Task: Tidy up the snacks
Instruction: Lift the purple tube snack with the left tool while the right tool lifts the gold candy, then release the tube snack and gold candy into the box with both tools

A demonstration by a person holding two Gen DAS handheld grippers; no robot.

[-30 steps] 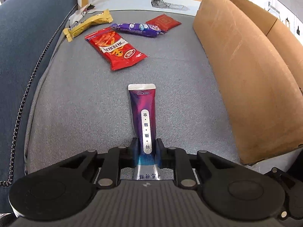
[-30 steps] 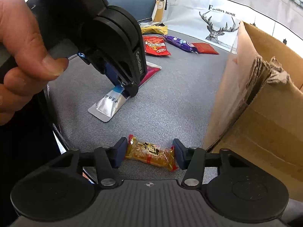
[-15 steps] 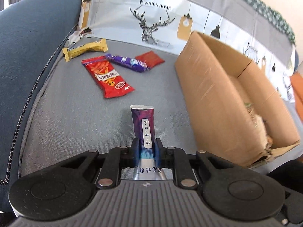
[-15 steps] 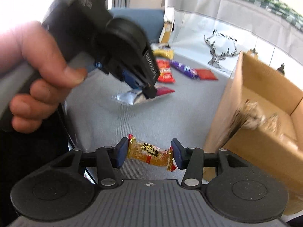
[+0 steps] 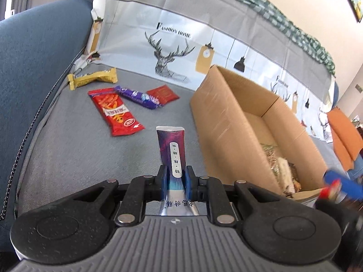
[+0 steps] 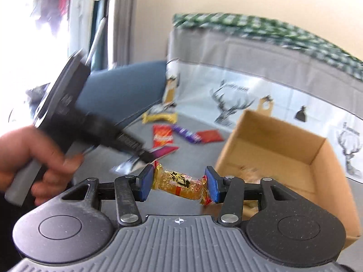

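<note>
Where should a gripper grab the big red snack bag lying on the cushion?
Take the red snack bag across its narrow width near the middle, coming from above with the fingers on its two long edges. It lies flat, and the purple bar crowds its far end, so stay toward the nearer half.

Purple pouch [image 5: 174, 156]: long, silver ends, white label strip; clamped near lower end, off the seat, pointing away.
Gold candy [image 6: 179, 184]: clear wrapper, red twisted end; pinched endwise, in the air.
Red bag [image 5: 115, 111]: flat on grey seat.
Purple bar [image 5: 138, 97]: flat, between red bag and red sachet [image 5: 163, 93].
Yellow bar [image 5: 93, 80]: flat, by the backrest.
Box [image 5: 217, 115]: cardboard, open, snacks inside.
</note>
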